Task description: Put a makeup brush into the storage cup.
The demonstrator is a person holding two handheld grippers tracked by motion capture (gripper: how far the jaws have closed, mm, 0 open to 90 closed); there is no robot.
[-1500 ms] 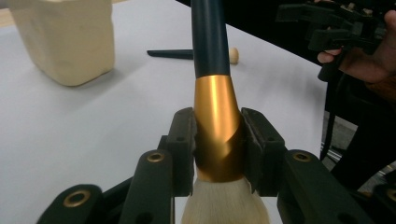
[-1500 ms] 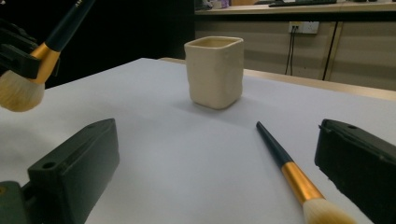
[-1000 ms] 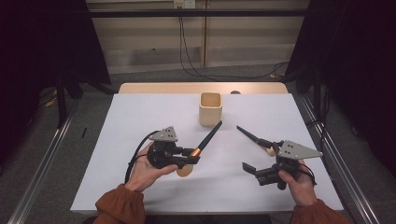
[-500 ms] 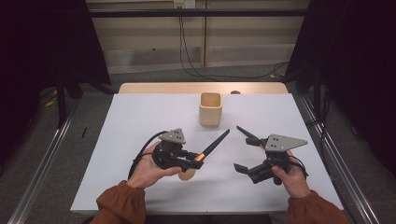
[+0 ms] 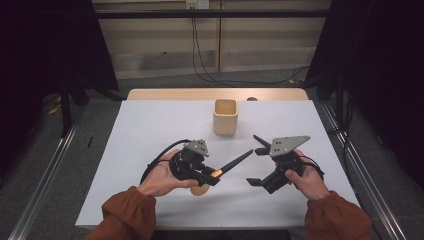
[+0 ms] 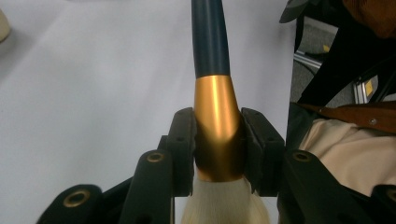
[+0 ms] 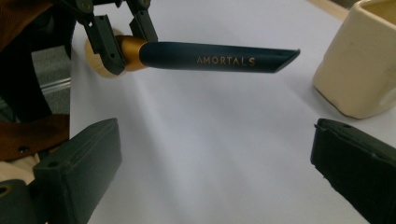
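Note:
A makeup brush with a dark blue handle, gold ferrule and cream bristles is held just above the white table. My left gripper is shut on its gold ferrule, and the bristles hang toward the person. The handle points right, toward my right gripper. That gripper stands open and empty, its two jaws wide apart a little beyond the handle tip. Behind them a cream square cup stands upright, also at the right edge of the right gripper view.
The table's wooden far edge carries a small dark object. Metal rails run along the floor on both sides, and cables lie on the floor behind. Orange-brown sleeves come in from the bottom.
My right gripper has moved left, closer to the brush tip. The brush handle has swung lower and more to the right in my left gripper.

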